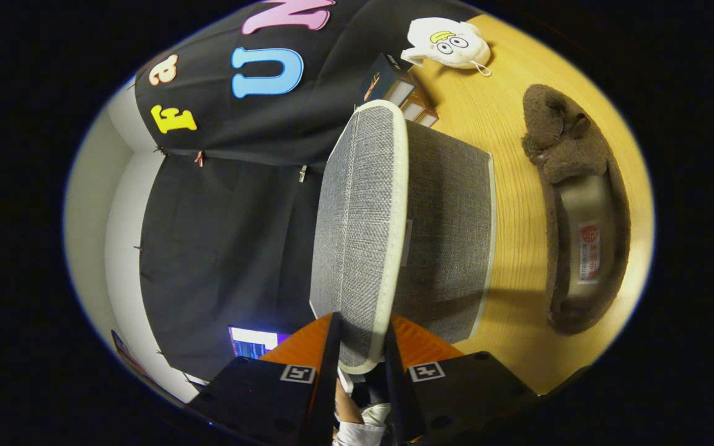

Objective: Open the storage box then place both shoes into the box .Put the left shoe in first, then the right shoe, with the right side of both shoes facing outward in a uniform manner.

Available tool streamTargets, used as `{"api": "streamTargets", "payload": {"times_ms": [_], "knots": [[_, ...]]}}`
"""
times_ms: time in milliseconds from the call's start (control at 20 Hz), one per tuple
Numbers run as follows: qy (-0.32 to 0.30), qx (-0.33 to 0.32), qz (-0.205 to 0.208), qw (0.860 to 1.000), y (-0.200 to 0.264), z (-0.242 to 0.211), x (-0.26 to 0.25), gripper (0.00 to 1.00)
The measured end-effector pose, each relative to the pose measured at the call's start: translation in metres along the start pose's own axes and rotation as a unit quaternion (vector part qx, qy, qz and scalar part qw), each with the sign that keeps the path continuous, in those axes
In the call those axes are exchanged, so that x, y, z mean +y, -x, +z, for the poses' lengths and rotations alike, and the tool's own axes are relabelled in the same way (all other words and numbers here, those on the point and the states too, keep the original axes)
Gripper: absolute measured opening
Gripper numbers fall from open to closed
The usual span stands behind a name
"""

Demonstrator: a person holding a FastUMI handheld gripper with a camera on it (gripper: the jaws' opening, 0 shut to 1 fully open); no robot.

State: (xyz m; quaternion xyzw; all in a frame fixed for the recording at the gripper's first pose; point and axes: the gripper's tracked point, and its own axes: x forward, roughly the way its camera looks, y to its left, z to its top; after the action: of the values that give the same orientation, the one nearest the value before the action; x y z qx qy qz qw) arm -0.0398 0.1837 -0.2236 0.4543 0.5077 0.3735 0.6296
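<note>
Wooden tabletop (pixel 506 124) at right of frame, gripper (pixel 360 350) clamped on the grey fabric lid (pixel 360 210) of the storage box (pixel 450 235) at centre (opening apparently underway), brown shoe (pixel 580 210) lying beyond at far right, nothing yet boxed.

I note a white plush toy (pixel 449 42) with cartoon eyes lying on the wooden tabletop (pixel 518 248). Near it, a short row of boxed books or cases (pixel 397 93) stands against the black cloth wall (pixel 227 248). I see a lit screen (pixel 256 342) low beside that cloth, and a pale plain wall (pixel 93 204) past the cloth's edge.
</note>
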Motion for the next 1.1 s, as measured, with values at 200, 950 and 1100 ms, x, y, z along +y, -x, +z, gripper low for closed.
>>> {"api": "streamTargets", "payload": {"times_ms": [200,950,1100], "knots": [[-0.002,-0.004,0.003,1.0,0.002,0.001,0.008,0.11],[0.092,-0.043,0.005,0.995,-0.037,-0.002,0.117,0.05],[0.109,-0.039,0.017,0.993,-0.061,-0.004,0.155,0.05]]}}
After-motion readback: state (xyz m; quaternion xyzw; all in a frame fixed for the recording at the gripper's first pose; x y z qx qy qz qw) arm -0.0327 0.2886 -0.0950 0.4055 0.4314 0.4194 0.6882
